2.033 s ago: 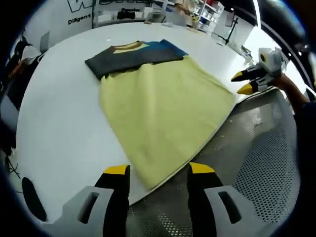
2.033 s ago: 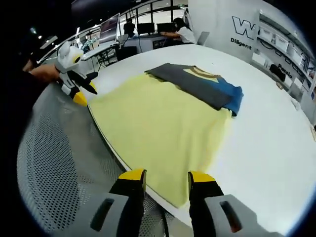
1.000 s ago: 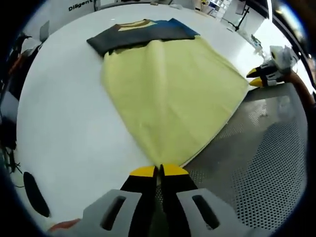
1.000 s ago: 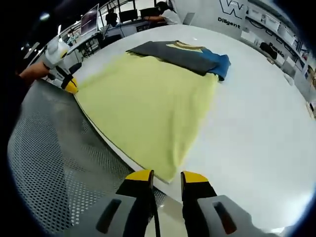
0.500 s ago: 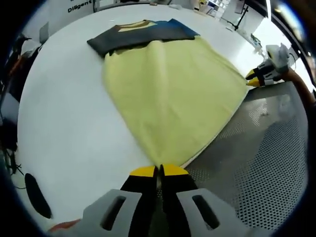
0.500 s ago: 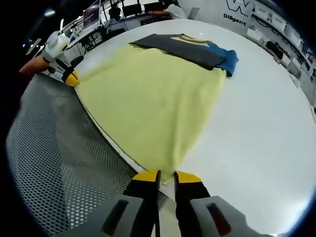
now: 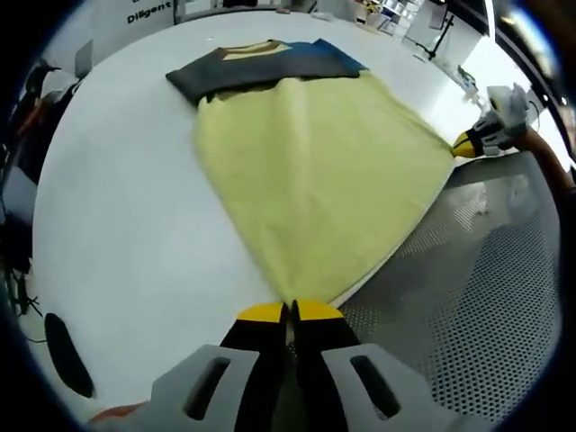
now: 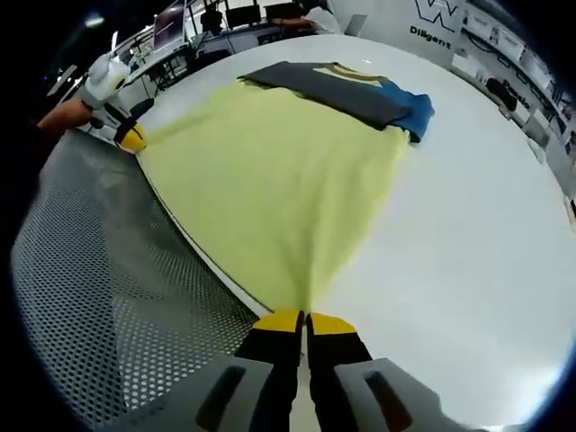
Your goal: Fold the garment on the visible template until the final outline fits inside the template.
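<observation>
Both my grippers — left [image 7: 289,310], right [image 8: 304,317] — have jaws clenched on the hem corners of the shirt [image 7: 315,171] on the worktop [image 7: 117,207]. Uneven lift — cloth skews, slips free.

Left tongs [image 7: 289,310] clamped on near corner of yellow garment [image 7: 315,171], spread on white worktop [image 7: 117,225]; right tongs [image 7: 470,144] seen at its opposite corner.
</observation>
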Available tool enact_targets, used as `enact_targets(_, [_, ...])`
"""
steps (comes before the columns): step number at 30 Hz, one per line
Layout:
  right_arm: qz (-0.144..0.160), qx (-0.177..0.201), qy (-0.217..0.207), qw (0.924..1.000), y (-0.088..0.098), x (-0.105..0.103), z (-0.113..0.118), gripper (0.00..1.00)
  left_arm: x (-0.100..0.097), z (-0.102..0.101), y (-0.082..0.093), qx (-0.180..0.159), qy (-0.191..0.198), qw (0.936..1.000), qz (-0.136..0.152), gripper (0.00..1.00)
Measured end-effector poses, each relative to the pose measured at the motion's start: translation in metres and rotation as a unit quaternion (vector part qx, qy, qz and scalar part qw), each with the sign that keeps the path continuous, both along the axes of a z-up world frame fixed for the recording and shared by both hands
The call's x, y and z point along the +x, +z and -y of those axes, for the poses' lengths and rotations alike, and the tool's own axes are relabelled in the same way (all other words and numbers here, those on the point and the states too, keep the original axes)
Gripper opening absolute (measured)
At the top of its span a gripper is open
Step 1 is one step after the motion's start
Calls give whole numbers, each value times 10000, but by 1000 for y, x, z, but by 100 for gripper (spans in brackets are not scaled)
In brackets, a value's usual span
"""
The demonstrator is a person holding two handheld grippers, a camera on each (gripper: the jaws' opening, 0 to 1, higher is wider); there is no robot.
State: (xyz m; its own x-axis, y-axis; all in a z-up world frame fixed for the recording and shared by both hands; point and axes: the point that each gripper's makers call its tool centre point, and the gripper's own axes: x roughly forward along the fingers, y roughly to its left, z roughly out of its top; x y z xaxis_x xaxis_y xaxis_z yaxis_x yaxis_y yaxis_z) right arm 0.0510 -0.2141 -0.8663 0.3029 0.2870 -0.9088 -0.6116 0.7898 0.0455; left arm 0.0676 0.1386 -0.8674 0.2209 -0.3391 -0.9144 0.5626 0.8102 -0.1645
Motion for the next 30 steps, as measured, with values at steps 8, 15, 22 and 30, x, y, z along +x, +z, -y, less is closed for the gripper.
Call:
enact_targets(8, [-266,56,131,9995,12,-7,-8,0,1,-6,2,17,-22,10000,2,0])
enact_targets(15, [-293,242,40,9993,21,-8,-10,0,4,-4,13,-173,65,9998,16,0])
enact_targets(22, [-185,230,-5,9996,40,-5,-5,0,6,0,39,-350,67,9992,156,0])
enact_targets(30, [47,268,5,9996,71,2,-4,0,13,11,63,-615,41,9973,412,0])
